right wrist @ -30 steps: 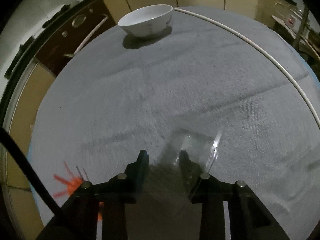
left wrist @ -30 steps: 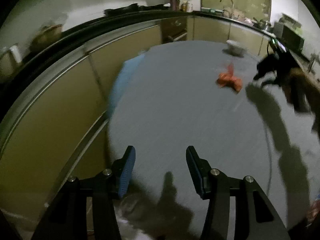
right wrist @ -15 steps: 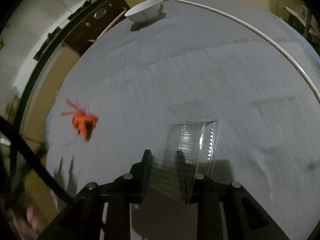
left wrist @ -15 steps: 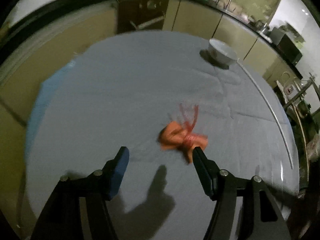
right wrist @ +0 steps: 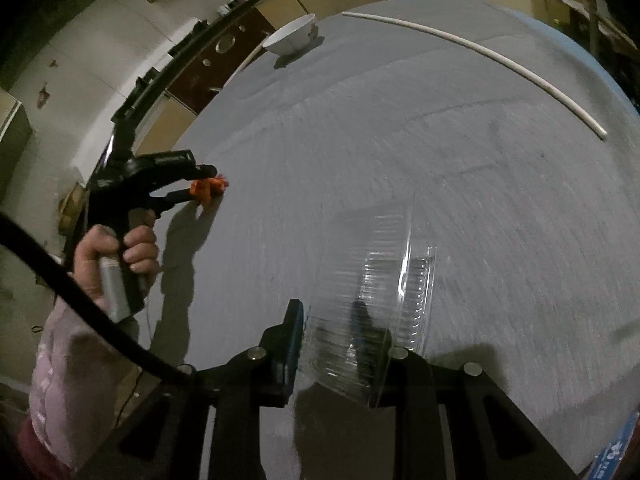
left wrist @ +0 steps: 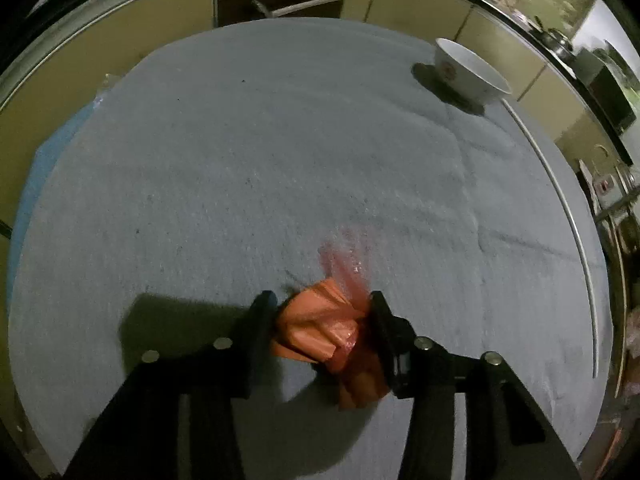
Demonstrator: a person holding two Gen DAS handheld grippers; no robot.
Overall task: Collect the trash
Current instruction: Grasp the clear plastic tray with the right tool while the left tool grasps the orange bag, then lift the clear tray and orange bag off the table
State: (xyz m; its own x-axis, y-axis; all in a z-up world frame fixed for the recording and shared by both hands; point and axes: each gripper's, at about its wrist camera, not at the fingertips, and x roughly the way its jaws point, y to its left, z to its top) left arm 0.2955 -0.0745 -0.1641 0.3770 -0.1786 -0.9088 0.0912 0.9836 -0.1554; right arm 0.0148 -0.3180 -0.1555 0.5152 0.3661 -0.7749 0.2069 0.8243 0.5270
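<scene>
In the left wrist view, the left gripper (left wrist: 322,316) has its two black fingers pressed against either side of a crumpled orange plastic wrapper (left wrist: 320,328), which sits squeezed between them just above the grey cloth (left wrist: 260,152) that covers the round table. A blurred reddish tuft of the wrapper sticks out forward past the fingertips. At the far right of the cloth stands a white bowl (left wrist: 470,70) with a small red mark on its side; what it holds cannot be made out from here. A thin white rod (left wrist: 576,232) curves along the right edge of the cloth, which looks soft and slightly creased

In the right wrist view, the right gripper (right wrist: 332,332) has a clear ribbed plastic container (right wrist: 380,312) between its fingers, tilted, its thin walls transparent and shiny; whether the fingers actually pinch it I cannot tell. The container looks empty. Off to the left, the left hand (right wrist: 116,252) grips the handle of the other gripper, whose tips clamp the orange wrapper at the cloth's left edge, well apart from the container. The bowl stands at the far edge, upright, near the end of the white rod
</scene>
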